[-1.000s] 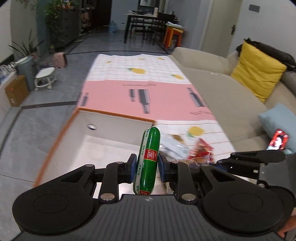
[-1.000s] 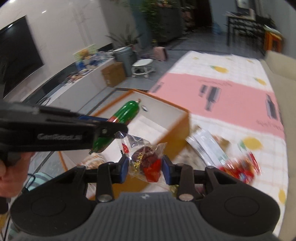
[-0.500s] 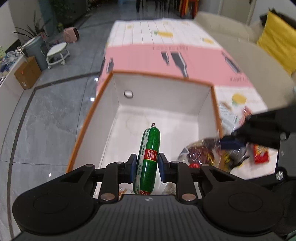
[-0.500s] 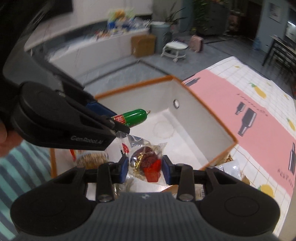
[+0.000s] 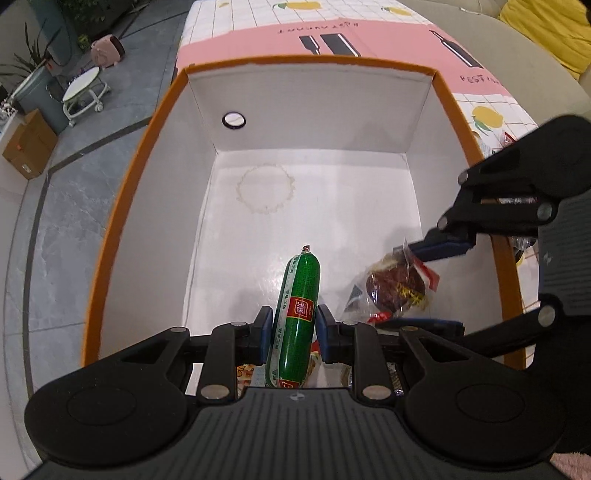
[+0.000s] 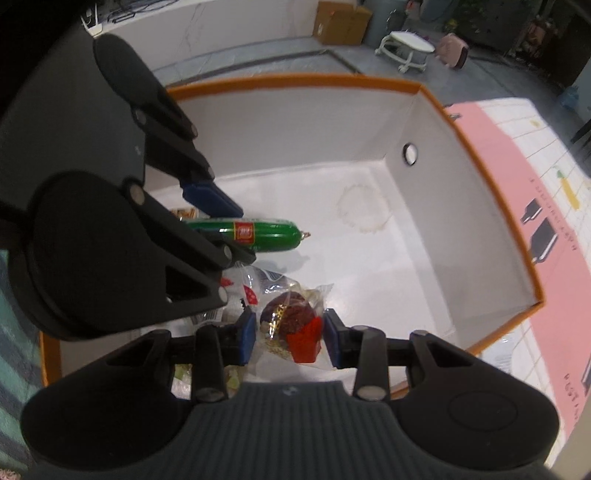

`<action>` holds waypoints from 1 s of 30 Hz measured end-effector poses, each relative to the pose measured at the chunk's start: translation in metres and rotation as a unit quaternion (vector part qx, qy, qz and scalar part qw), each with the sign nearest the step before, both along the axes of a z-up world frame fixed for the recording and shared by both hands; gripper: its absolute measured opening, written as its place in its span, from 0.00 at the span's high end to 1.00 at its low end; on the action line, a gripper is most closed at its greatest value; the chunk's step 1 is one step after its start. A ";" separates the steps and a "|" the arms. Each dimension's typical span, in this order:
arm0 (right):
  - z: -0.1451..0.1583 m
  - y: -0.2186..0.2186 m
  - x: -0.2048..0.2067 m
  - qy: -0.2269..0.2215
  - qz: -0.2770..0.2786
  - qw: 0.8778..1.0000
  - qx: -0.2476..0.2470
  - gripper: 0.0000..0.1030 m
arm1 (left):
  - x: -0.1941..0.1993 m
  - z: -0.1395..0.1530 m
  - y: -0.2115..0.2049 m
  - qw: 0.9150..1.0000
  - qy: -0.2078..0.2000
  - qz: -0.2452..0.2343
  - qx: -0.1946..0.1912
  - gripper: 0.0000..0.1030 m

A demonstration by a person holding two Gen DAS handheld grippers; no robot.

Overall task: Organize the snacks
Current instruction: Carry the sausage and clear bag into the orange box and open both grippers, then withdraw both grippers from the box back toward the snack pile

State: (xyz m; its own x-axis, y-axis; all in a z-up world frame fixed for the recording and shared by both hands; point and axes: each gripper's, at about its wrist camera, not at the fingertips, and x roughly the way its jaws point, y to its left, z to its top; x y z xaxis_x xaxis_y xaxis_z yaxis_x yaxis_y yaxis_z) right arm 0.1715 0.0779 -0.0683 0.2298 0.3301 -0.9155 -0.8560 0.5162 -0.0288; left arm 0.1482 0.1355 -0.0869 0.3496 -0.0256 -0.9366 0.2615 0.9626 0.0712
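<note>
My left gripper [image 5: 294,328] is shut on a green sausage stick [image 5: 297,317] with a red label, held inside the orange-rimmed white box [image 5: 125,206] near its front end. My right gripper [image 6: 289,338] is shut on a clear packet with a dark red snack [image 6: 291,325], also inside the box [image 6: 480,173] near its front. In the left wrist view the packet [image 5: 397,286] hangs to the right of the sausage. In the right wrist view the sausage [image 6: 255,234] points toward the box's middle. Other snack packets [image 6: 218,306] lie on the box floor under the grippers.
The box sits on a pink and white checked cloth [image 5: 369,33]. More snack packets [image 5: 508,138] lie on the cloth right of the box. A beige sofa with a yellow cushion [image 5: 546,26] is at the far right. Grey floor, a white stool [image 5: 83,90] and a cardboard carton [image 5: 26,146] lie left.
Both grippers have moved from above the cloth and box edge down into the box, each still holding its snack. The box floor now fills both views.
</note>
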 end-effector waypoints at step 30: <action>0.060 -0.058 -0.030 -0.093 -0.067 0.989 0.090 0.33 | -0.022 0.063 -0.020 0.993 -0.104 0.055 0.029 0.45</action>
State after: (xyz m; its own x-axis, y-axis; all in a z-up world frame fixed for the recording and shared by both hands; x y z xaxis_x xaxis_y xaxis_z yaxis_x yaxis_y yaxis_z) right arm 0.1413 0.0195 -0.0081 0.4414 0.4385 -0.7829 -0.7681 0.6357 -0.0770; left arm 0.1265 0.1155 -0.0238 0.5327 0.0747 -0.8430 0.1293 0.9772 0.1683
